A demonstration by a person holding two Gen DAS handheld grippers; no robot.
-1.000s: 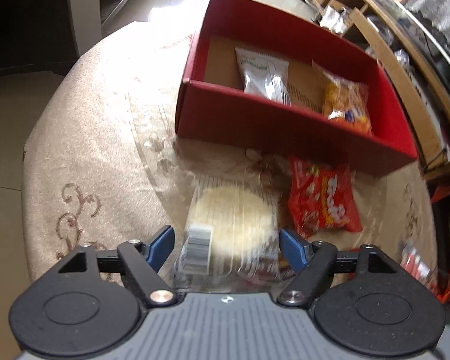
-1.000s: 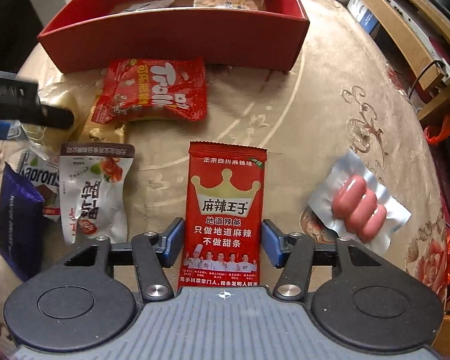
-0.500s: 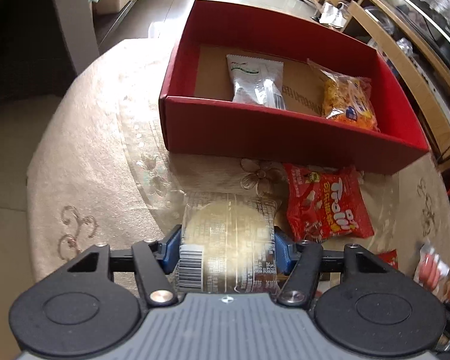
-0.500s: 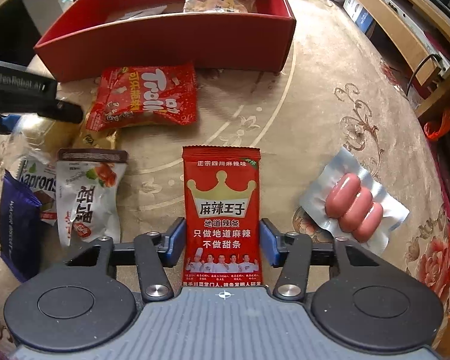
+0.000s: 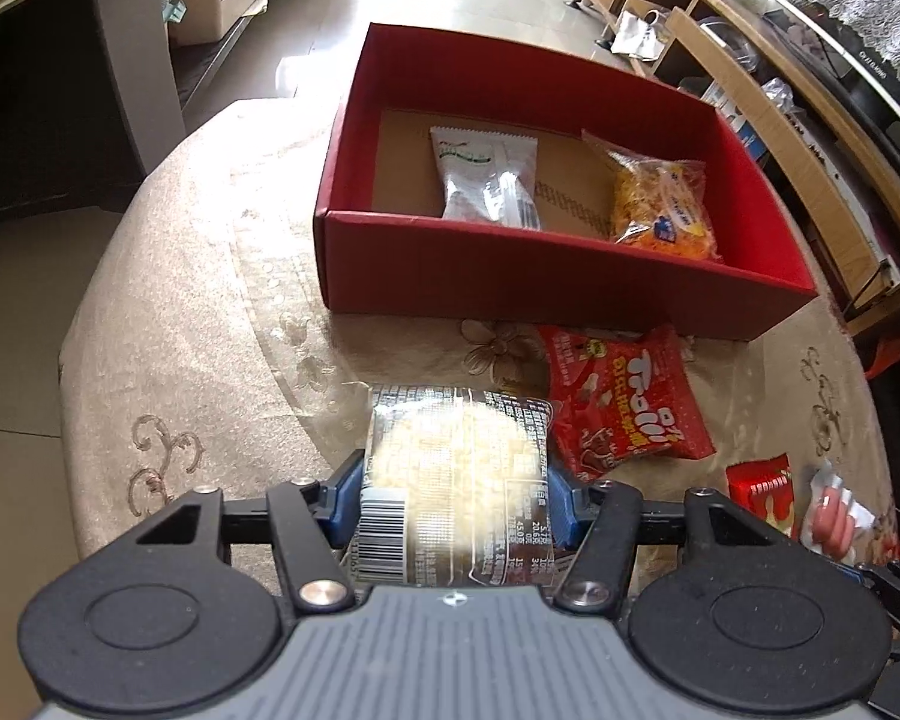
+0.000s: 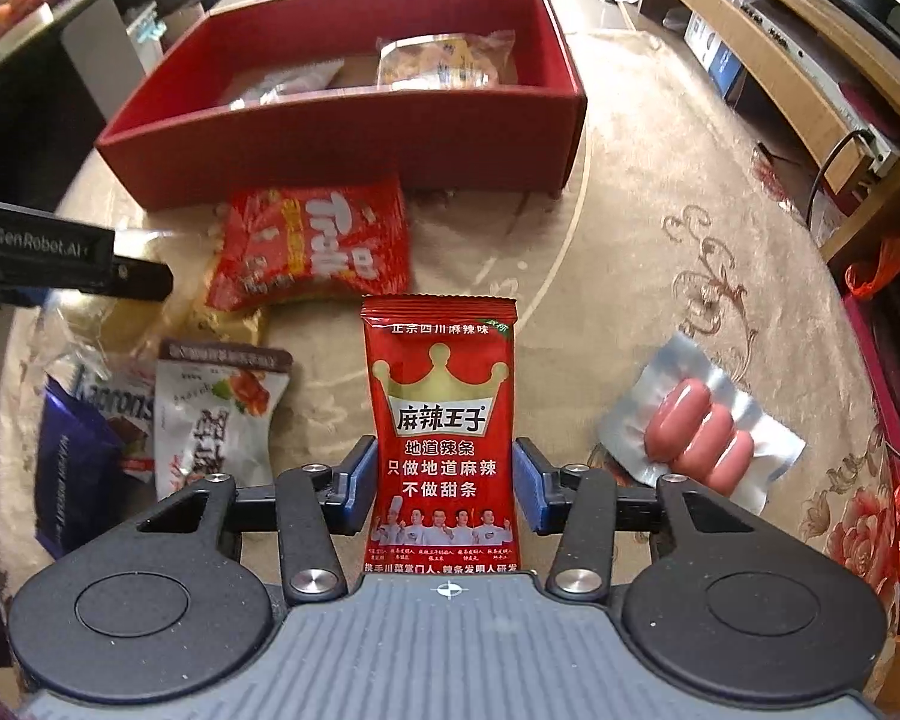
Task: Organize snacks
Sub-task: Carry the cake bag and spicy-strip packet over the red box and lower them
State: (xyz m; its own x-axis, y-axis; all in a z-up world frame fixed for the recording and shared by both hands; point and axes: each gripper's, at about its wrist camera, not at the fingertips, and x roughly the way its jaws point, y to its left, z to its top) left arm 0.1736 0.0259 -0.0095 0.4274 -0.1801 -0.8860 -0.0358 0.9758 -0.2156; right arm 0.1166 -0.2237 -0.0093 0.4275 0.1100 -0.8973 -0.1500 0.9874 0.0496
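Lying between the blue pads of the left gripper, a clear-wrapped round rice cake juts forward over the beige embroidered tablecloth. The jaws are closing, and both pads already press the crinkly wrapper's sides. A red crown-printed spicy strip packet stands lengthwise between the pads of the right gripper; those jaws are drawn in as far as the packet allows, pinching its flat, glossy edges. Ahead sits the red cardboard box, rectangular, holding a white pouch and an orange snack bag. A red Trolli bag lies just before the box, and a silver vacuum-sealed sausage pack rests to the right.
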